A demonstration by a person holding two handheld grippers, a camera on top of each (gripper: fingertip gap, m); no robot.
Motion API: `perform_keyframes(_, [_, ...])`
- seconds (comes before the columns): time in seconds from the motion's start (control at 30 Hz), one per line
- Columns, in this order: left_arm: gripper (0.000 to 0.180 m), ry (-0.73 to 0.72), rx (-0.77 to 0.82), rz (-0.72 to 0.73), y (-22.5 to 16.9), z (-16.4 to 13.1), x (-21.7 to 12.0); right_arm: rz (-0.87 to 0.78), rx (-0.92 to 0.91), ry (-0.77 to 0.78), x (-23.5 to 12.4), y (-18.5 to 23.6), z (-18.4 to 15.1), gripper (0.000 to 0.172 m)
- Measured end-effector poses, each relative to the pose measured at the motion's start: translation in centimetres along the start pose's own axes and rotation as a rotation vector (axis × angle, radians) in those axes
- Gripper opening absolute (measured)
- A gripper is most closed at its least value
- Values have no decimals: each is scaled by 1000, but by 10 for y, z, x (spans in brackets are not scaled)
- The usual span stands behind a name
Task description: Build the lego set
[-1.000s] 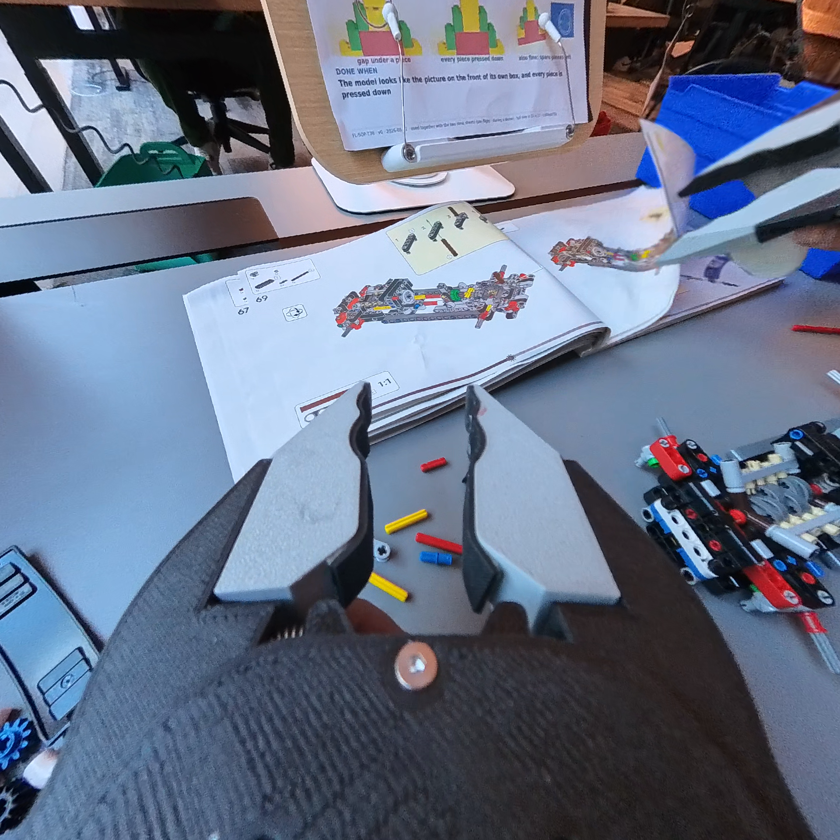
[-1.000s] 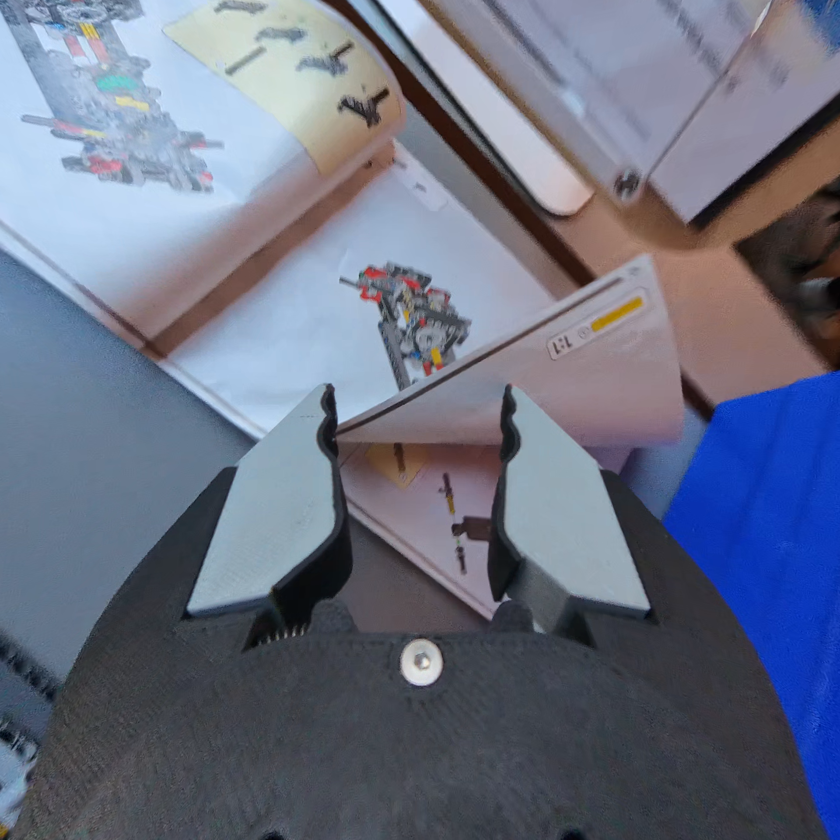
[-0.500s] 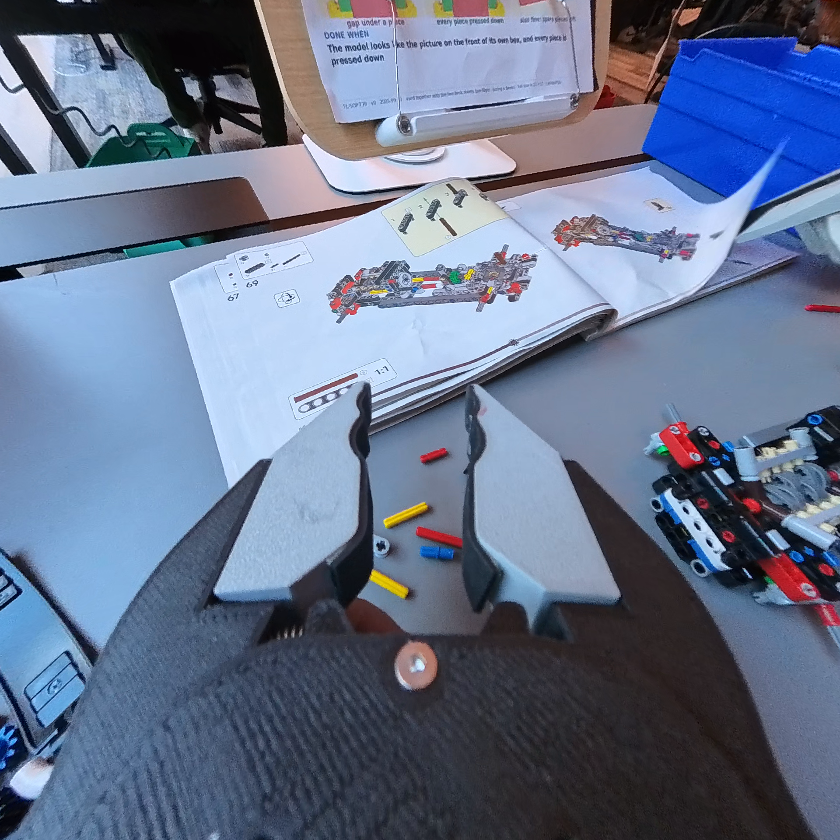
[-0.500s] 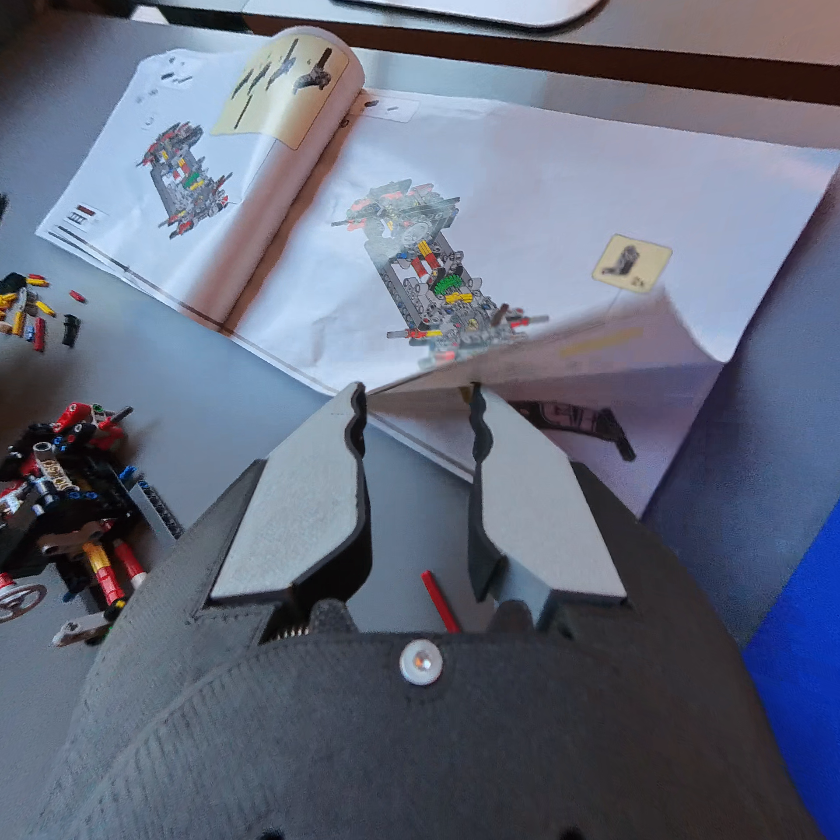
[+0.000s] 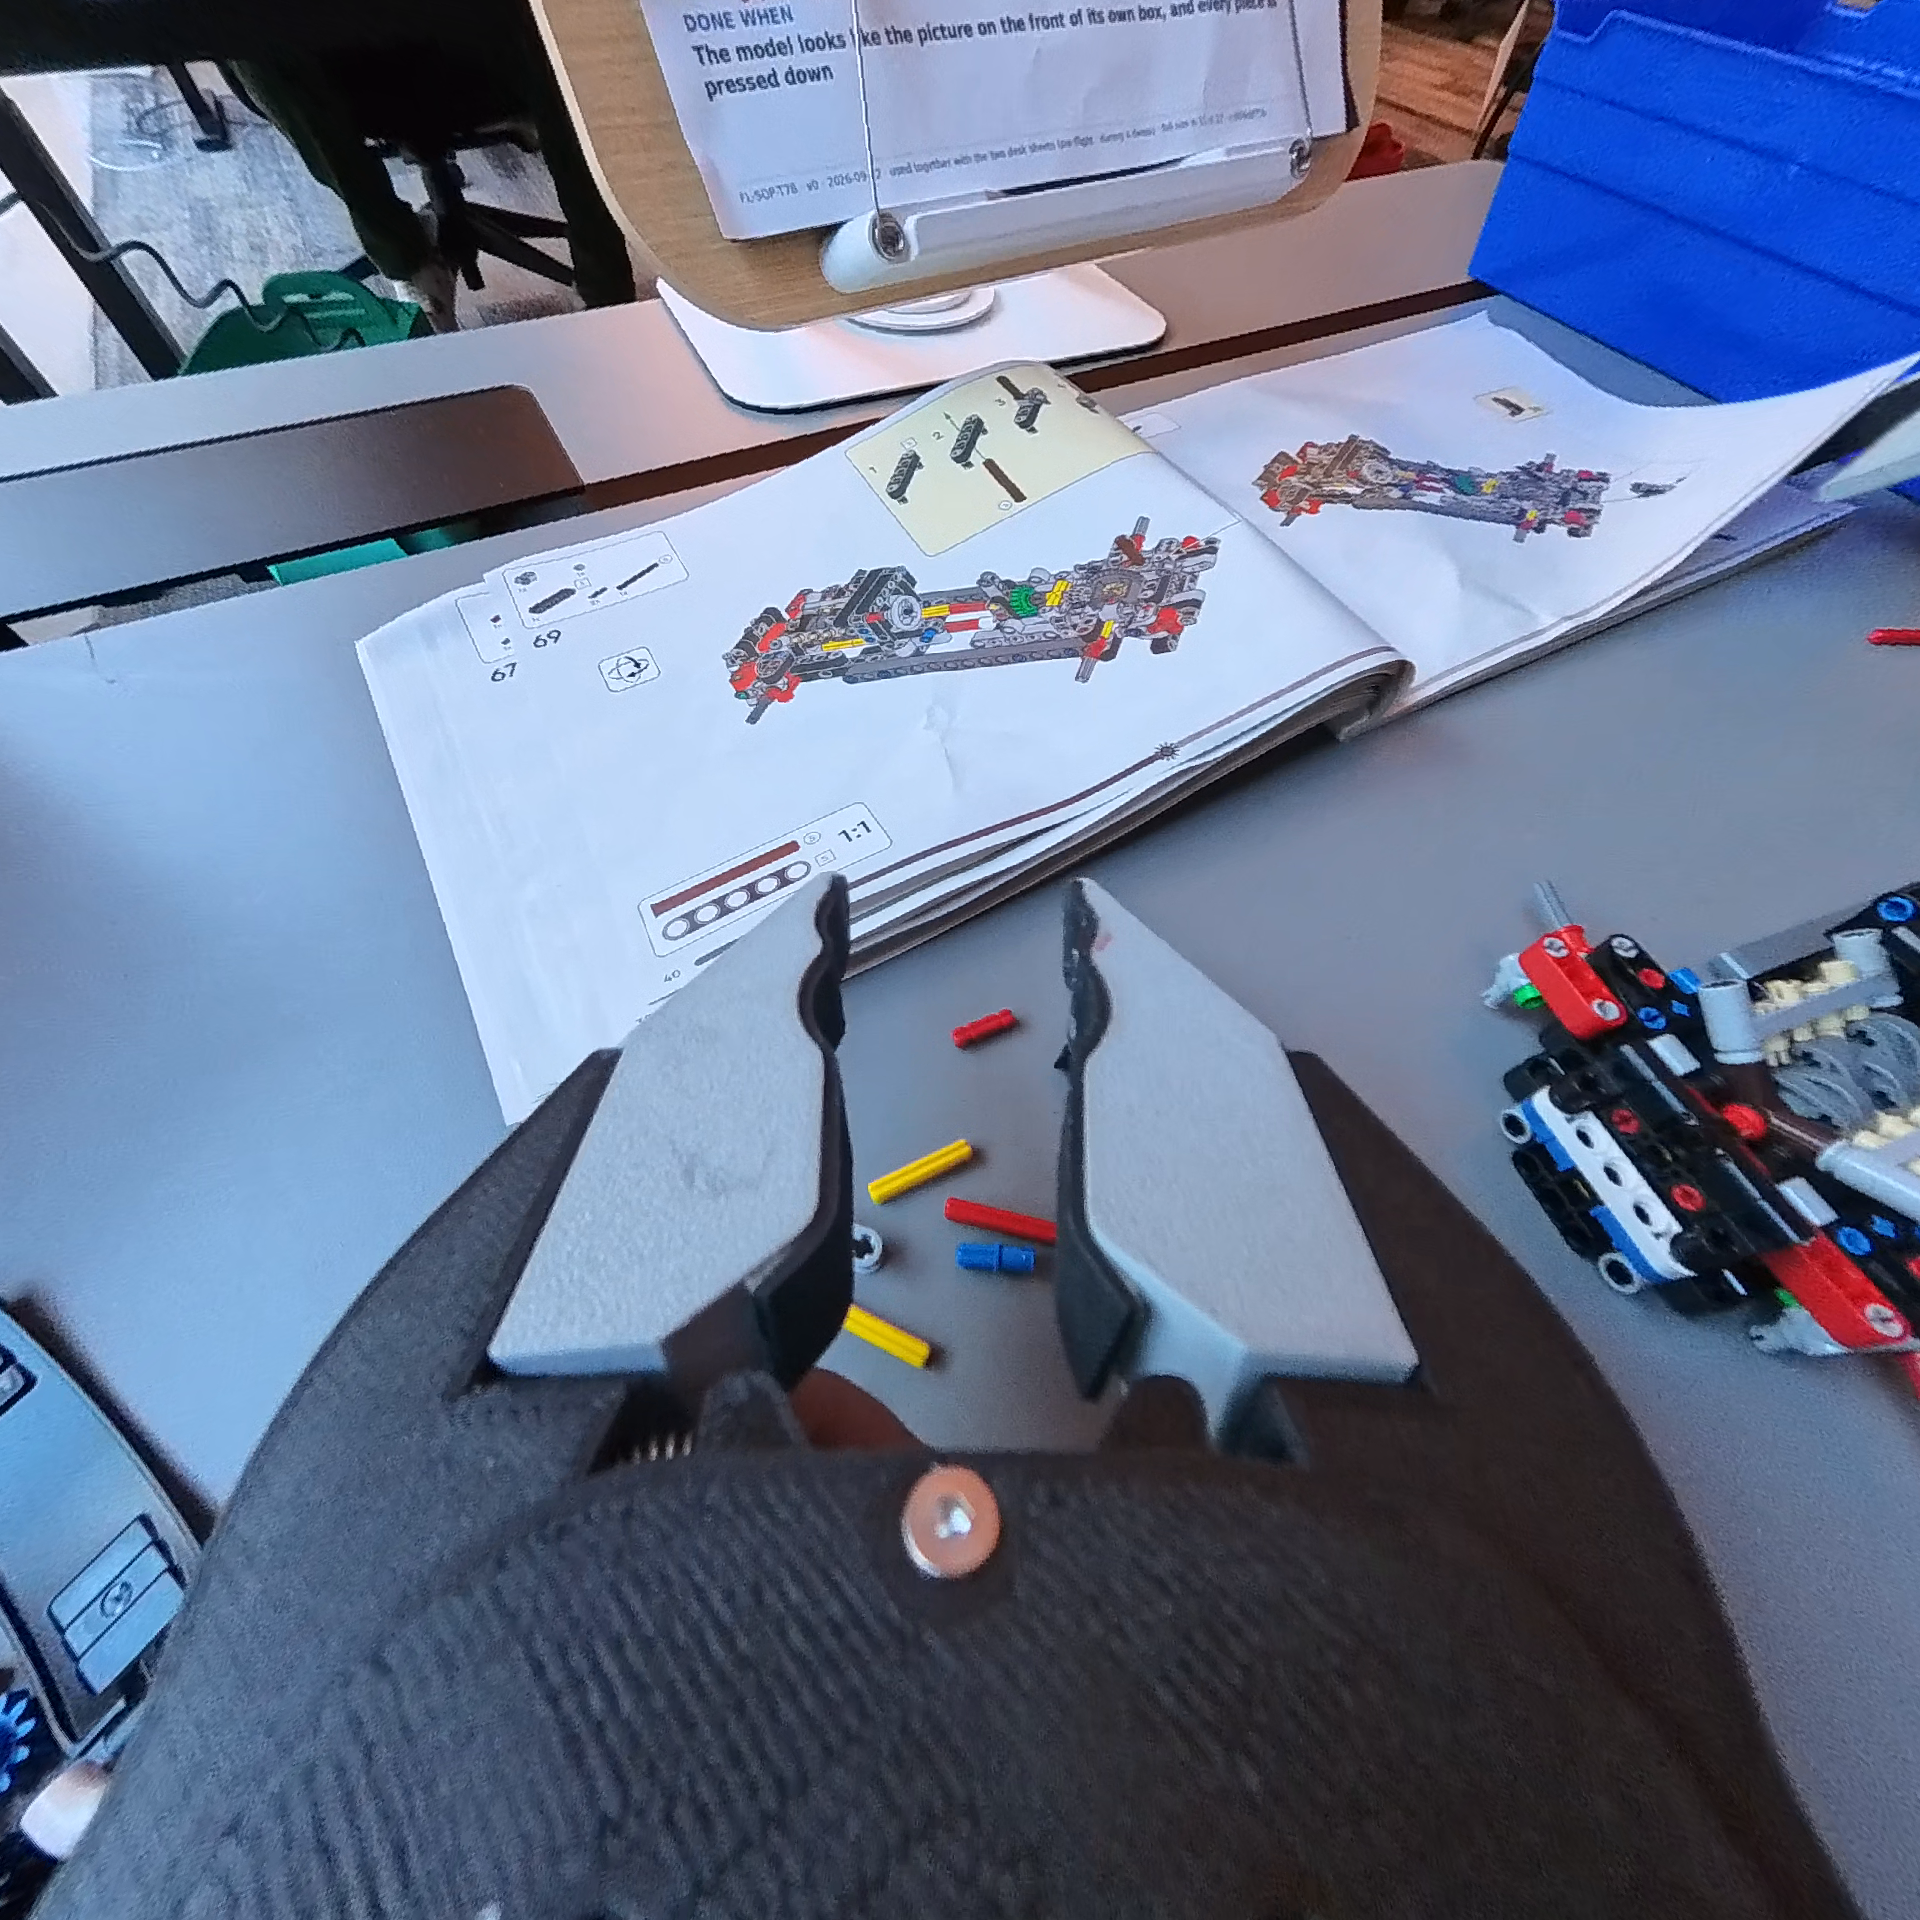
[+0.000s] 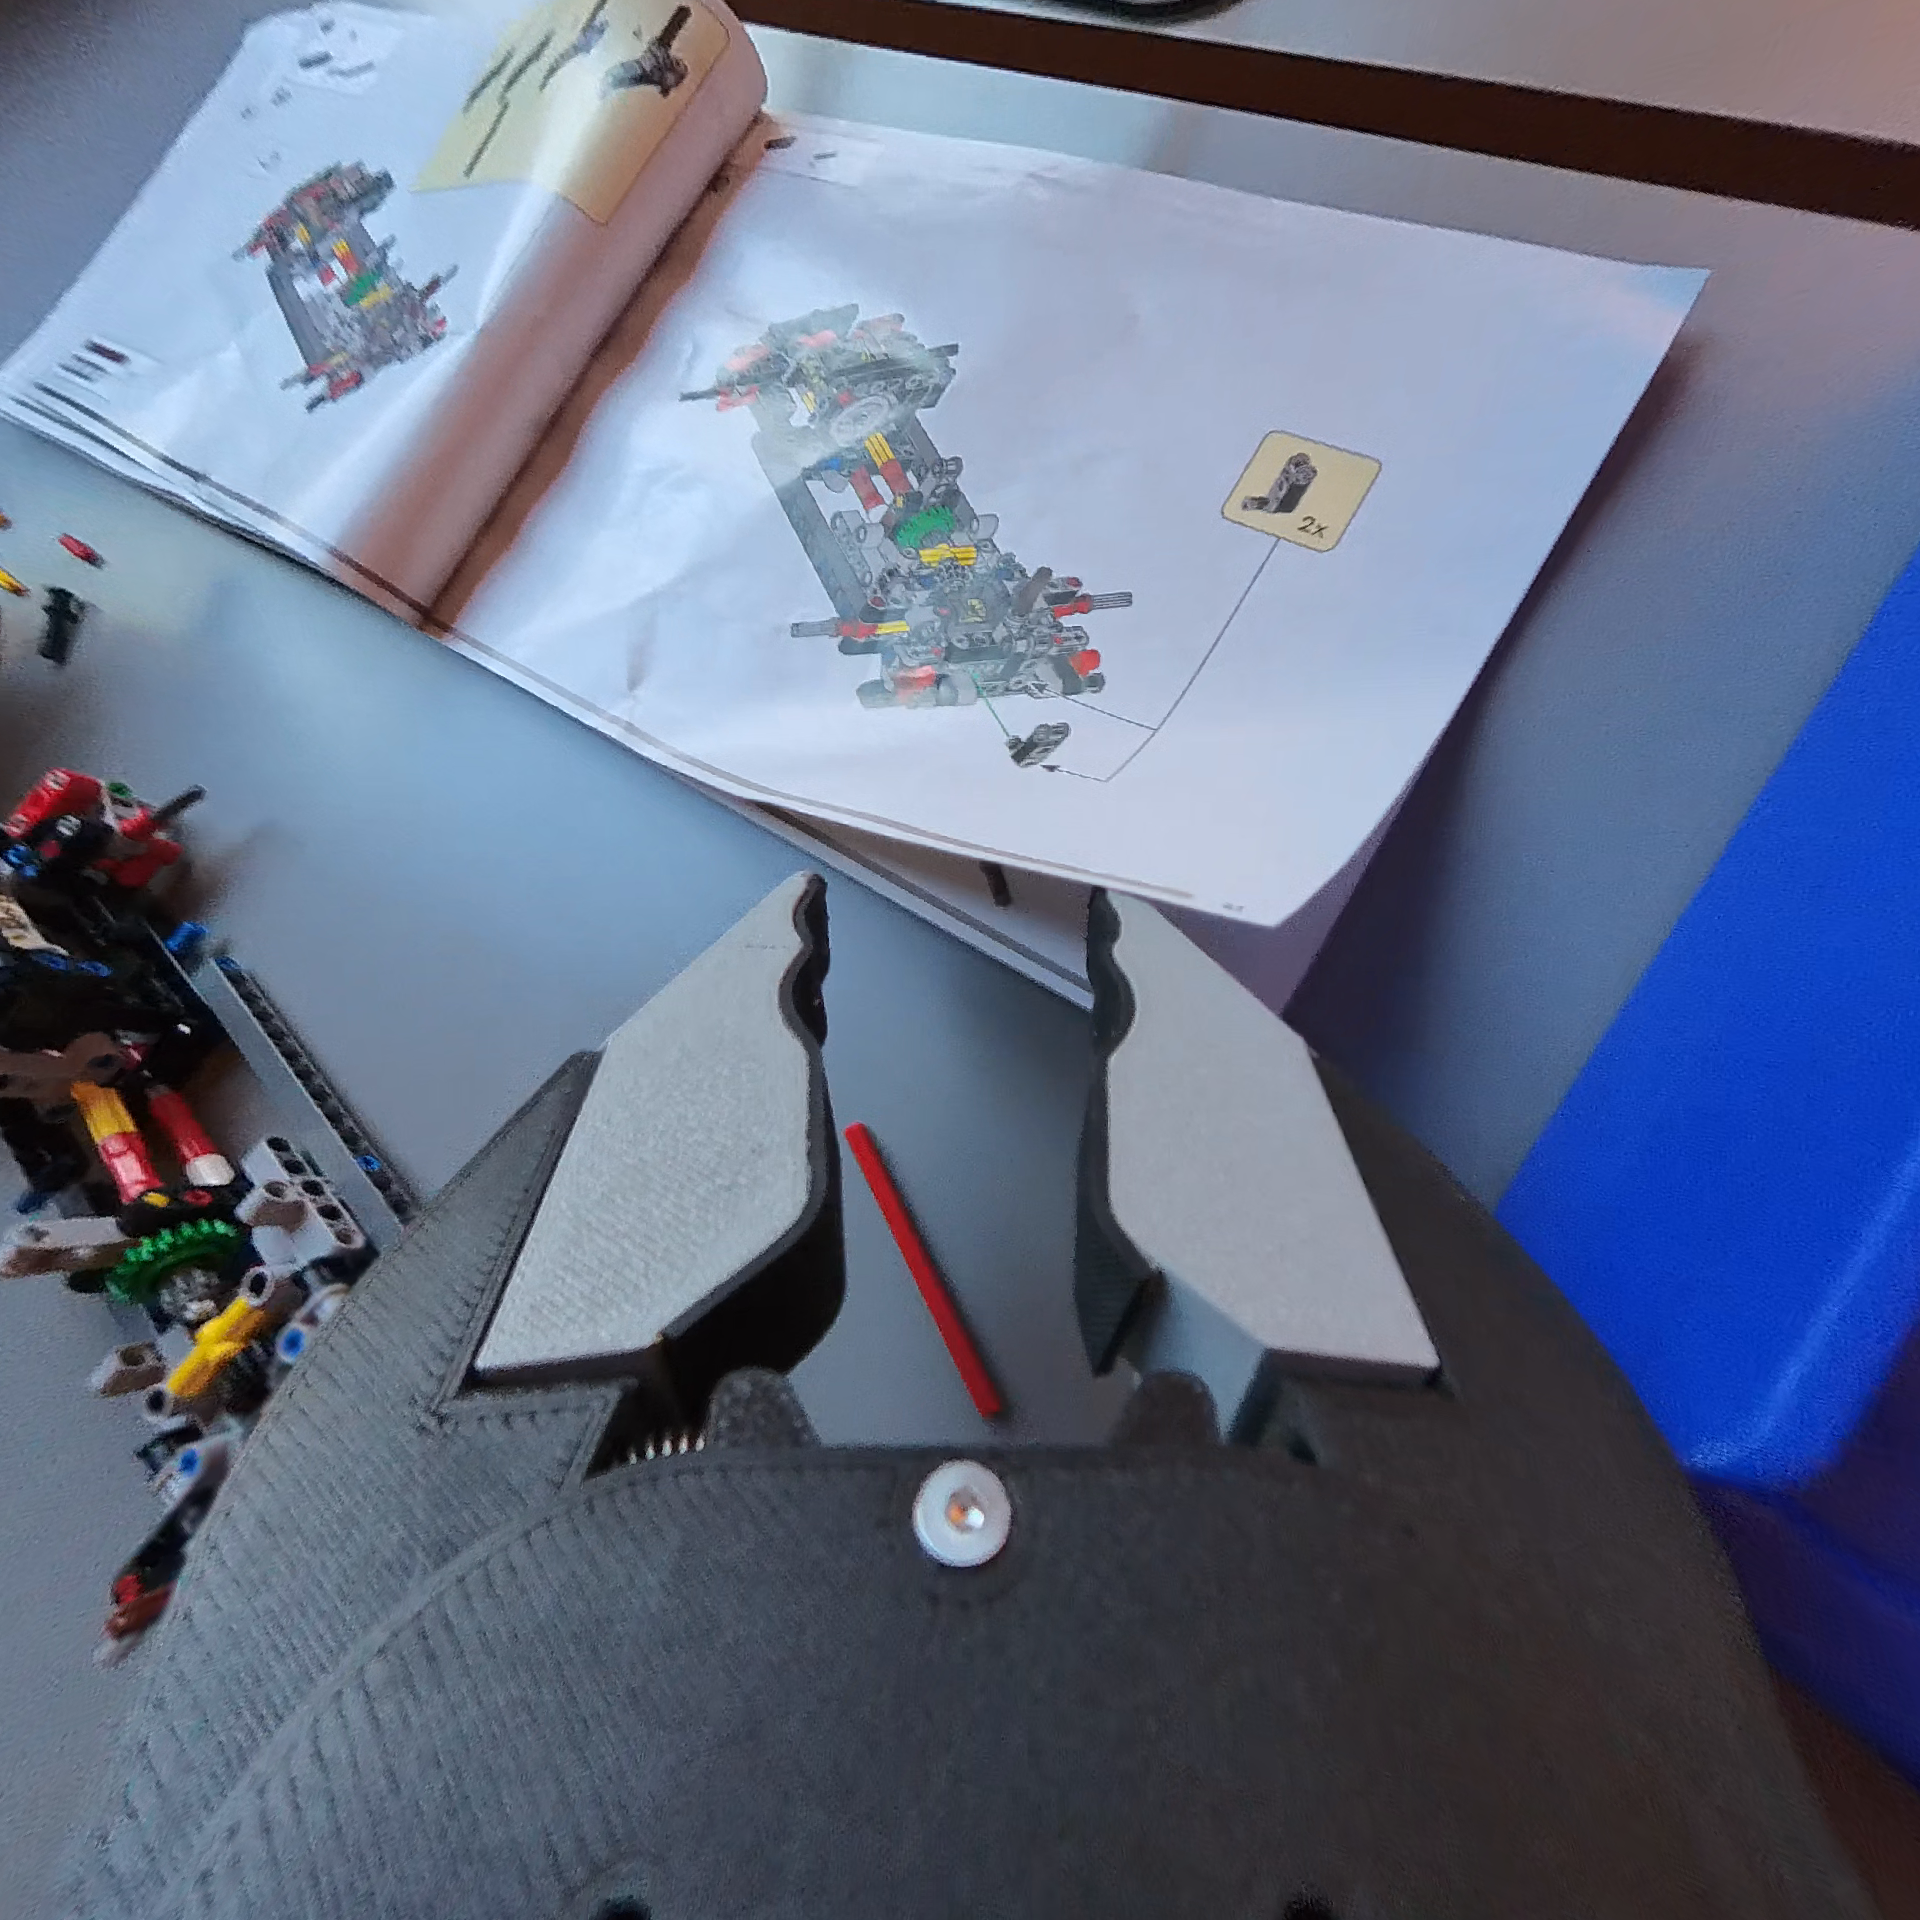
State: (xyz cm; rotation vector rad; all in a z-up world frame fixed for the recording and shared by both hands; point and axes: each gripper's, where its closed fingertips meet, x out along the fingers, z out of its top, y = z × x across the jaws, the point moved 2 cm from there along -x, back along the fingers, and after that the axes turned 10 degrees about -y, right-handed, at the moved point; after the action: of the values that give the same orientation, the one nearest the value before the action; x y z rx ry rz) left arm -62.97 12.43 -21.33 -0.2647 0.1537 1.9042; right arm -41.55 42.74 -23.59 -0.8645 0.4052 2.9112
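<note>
Left wrist view looks across a smooth matte grey table point(image 5: 1558, 790), where a thick, glossy white instruction booklet point(image 5: 727, 790) lies open from 10 to 1 o'clock, its paper pages bowed up at the spine. At 1 o'clock a hard blue plastic bin point(image 5: 1704, 187) stands behind the booklet, and at 12 o'clock a wood-edged document stand point(image 5: 623, 187) on a white base holds a printed sheet. At 3 o'clock sits a knobbly, half-built brick model point(image 5: 1714, 1143) of black, red, white and grey studded beams. The left claw point(image 5: 951, 914) is part open and holds nothing: its flat, grainy grey wedge fingers point(image 5: 707, 1122) have wavy black inner pads, and small loose pieces lie on the table seen between them, a ridged yellow axle point(image 5: 920, 1171), a short red pin point(image 5: 982, 1027) and a blue pin point(image 5: 994, 1257).

Right wrist view shows the right claw point(image 6: 956, 925) likewise part open and bare, its tips just short of the booklet's near edge point(image 6: 1143, 883), where the top page lifts slightly off the ones below. A thin, straight red axle point(image 6: 920, 1268) lies on the table seen between its fingers, touching neither. The model point(image 6: 135, 1091) is at 9 o'clock, the bin point(image 6: 1745, 1091) at 3 o'clock.
</note>
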Motion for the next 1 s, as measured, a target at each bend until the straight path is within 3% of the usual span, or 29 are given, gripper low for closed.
perform_keyframes(0.2, [39,15,37,-7,-4,-2,2,-81,-147,-99,-28,-13,22,44])
perform_keyframes(0.3, [39,19,50,-8,-5,-2,2,-44,-217,-115,-34,-14,23,42])
perform_keyframes(0.47, [38,21,37,-15,-5,-3,2,159,-437,73,-40,5,-13,23])
perform_keyframes(0.63, [38,26,17,-20,-3,-3,3,240,-568,266,-46,9,-50,25])
perform_keyframes(0.93, [38,20,34,-15,-3,-3,2,260,-558,341,-53,1,-65,25])
perform_keyframes(1.0, [38,20,39,-14,-4,-3,2,278,-568,333,-50,5,-66,17])
